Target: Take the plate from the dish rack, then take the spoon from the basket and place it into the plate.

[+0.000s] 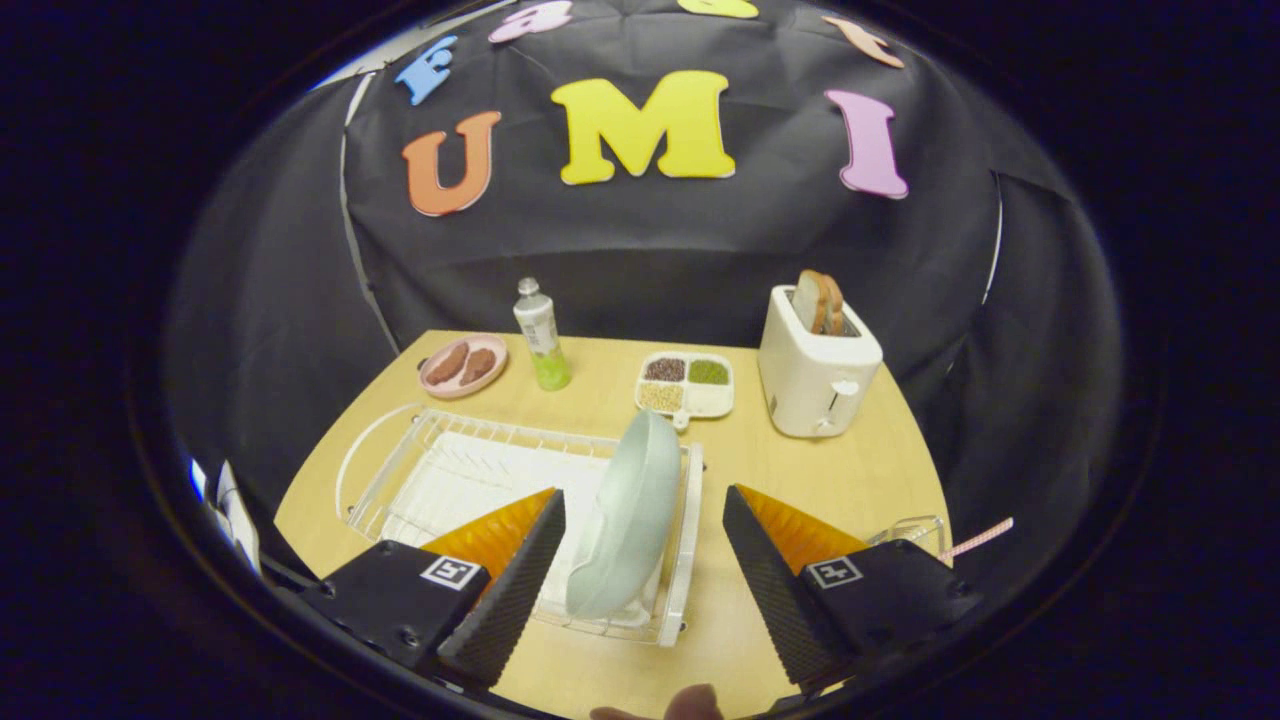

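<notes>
A pale green plate (625,520) stands on edge in the right end of the white wire dish rack (400,465), leaning slightly to the right. My gripper (643,505) is open, its two dark ribbed fingers (520,585) on either side of the plate's lower part, neither pressing on it. A small clear wire basket (915,528) sits beyond the right finger at the table's edge, with a pink striped spoon handle (978,539) sticking out of it to the right.
A white toaster (815,375) with bread stands at the back right. A four-part tray of grains (686,384), a bottle (541,335) and a pink plate of food (462,365) line the far edge of the wooden table (850,470).
</notes>
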`<state>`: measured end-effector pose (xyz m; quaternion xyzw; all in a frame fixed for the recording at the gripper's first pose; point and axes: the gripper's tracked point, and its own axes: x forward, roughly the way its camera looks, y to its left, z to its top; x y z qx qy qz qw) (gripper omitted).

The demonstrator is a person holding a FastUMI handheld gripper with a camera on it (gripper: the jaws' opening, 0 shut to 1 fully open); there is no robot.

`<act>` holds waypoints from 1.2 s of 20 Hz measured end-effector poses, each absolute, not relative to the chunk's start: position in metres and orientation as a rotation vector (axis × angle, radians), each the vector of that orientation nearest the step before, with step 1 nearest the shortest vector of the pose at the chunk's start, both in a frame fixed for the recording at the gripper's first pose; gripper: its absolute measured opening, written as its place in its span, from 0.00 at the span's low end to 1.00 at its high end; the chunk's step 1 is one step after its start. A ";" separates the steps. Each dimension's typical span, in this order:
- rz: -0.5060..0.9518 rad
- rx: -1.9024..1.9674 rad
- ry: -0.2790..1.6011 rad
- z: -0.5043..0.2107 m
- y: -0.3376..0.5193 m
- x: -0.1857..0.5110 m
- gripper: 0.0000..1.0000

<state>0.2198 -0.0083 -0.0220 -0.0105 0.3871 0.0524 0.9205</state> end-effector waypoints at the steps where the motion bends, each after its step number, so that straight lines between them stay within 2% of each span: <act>1: 0.101 0.001 0.833 -0.030 -0.006 0.225 1.00; 5: 0.089 0.067 0.959 -0.059 0.007 0.234 0.99; 6: 0.082 0.080 0.982 -0.063 0.010 0.235 0.92; 11: 0.046 0.090 1.030 -0.072 0.030 0.231 0.78; 12: 0.032 0.077 1.036 -0.074 0.032 0.231 0.68; 16: -0.058 0.028 1.046 -0.080 0.026 0.232 0.47; 24: -0.182 0.099 1.028 -0.069 0.009 0.236 0.36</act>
